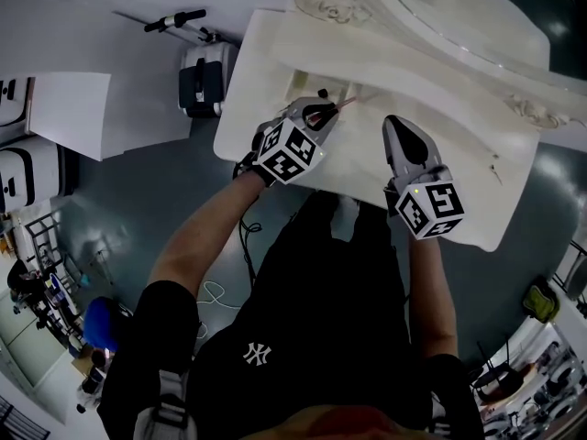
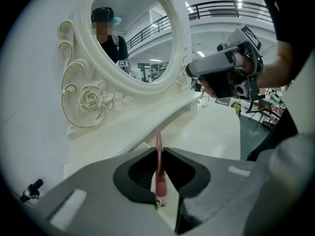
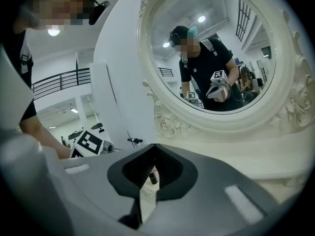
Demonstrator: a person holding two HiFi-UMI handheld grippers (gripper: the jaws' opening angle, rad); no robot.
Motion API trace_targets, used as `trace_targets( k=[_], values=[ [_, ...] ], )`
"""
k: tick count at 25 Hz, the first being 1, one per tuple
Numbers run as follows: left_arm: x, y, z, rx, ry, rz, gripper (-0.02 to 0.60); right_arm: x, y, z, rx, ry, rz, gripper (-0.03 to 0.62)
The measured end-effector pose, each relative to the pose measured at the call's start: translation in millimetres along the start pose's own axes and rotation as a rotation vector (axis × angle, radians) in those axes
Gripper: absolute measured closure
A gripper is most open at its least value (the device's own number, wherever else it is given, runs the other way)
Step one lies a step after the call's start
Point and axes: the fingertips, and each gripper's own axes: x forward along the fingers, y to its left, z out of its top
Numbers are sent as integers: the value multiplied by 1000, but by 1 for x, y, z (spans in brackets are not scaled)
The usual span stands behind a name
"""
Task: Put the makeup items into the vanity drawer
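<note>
Head view looks steeply down on a person in a black T-shirt with a white "NY" logo [image 1: 253, 353] on the chest, standing at the near edge of a white vanity table [image 1: 266, 71]. Both grippers are held over the tabletop. Each carries a cube printed with black-and-white square markers, one on the left [image 1: 289, 151] and one on the right [image 1: 431, 211].

The left gripper [image 1: 321, 113] is at the left part of the table, near the raised back ledge. Its jaws are clamped on a thin pink makeup stick [image 1: 344, 104], whose far end points towards the mirror side. In the left gripper view the jaws [image 2: 158, 149] press on the pink makeup stick [image 2: 159, 166] from both sides. It stands nearly upright between the pads, with a small metallic bit at its near end. No print can be read on it. Beyond it are the pale tabletop [image 2: 211, 132], the oval mirror [image 2: 133, 28] and a carved rose [image 2: 91, 98] edged in gold on the frame. The right gripper [image 2: 192, 71] hangs at the upper right.

The right gripper [image 1: 396, 126] is to the right of the left one and apart from it, with its nose towards the mirror. In the right gripper view its jaws [image 3: 152, 154] are closed tip to tip. A small dark cylinder [image 3: 153, 177] shows through the hollow below the tips, and it cannot be told whether it touches the pads. The mirror [image 3: 211, 48] reflects the person holding a marker cube. The left cube [image 3: 88, 144] is at the left.
</note>
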Motion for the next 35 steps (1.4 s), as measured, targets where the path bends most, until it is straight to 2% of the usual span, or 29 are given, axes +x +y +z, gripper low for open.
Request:
trace_targets(
  k=[7, 14, 17, 27, 35],
  values=[
    [8, 9, -17, 72, 37, -61, 531, 5, -3, -6, 2, 17, -24, 571],
    [15, 9, -30, 260, 95, -89, 531, 6, -4, -7, 4, 21, -42, 571],
    [17, 12, -38, 306, 116, -91, 531, 6, -6, -8, 6, 23, -50, 571],
    [13, 26, -37, 282, 105, -60, 511, 9, -5, -7, 4, 24, -50, 571],
    [6, 19, -6, 236, 31, -19, 511, -4, -10, -2, 2, 6, -69, 571]
  ],
)
